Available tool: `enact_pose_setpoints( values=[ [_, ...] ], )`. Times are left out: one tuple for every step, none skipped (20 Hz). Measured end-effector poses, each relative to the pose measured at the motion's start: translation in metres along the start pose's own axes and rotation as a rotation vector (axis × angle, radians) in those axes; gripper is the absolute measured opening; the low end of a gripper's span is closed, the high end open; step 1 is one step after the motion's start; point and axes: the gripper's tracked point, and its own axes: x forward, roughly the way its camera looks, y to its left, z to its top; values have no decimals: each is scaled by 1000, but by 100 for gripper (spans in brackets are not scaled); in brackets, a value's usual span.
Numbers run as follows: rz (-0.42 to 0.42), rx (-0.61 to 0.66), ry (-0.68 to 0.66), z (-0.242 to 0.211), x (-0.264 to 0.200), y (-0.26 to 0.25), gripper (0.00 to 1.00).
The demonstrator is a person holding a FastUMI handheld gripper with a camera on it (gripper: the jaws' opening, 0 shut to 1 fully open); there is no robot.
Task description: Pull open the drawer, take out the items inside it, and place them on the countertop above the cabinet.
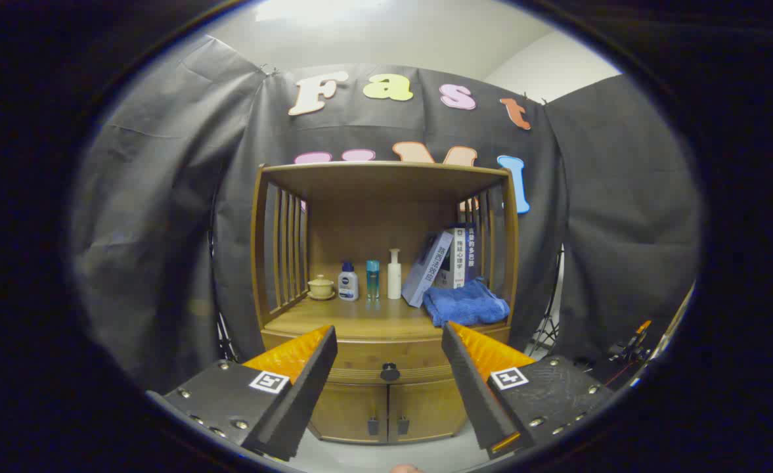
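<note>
So far nothing of the task looks done: the drawer [386, 368] is fully closed, its dark knob [389, 372] showing between and beyond the fingers of the hand-held gripper [389, 338], which is spread wide, empty and well apart from the cabinet [386, 407]. Above the drawer and beyond the fingertips, the counter [353, 318] already carries a cup [321, 287], three bottles [373, 278], books [448, 263] and a blue towel [466, 303]. Pulling the drawer open, lifting out whatever lies hidden inside and setting it on the counter all remain, I judge.
</note>
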Motion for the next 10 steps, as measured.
enact_pose_setpoints(
  values=[
    [-1,5,-3,0,-1,0,96],
    [-2,10,-5,0,-1,-1,96],
    [-3,13,-7,0,-1,-1,96],
    [-5,13,-6,-2,-1,-2,96],
    [-6,14,-4,-3,-1,-3,96],
    [-8,16,-1,-4,-1,-3,96],
    [-8,21,2,-6,-1,-4,96],
    [-4,28,4,-6,-1,-4,96],
    [3,35,-2,-7,-2,-2,96],
    [7,40,-8,-6,-2,-1,96]
  ],
)
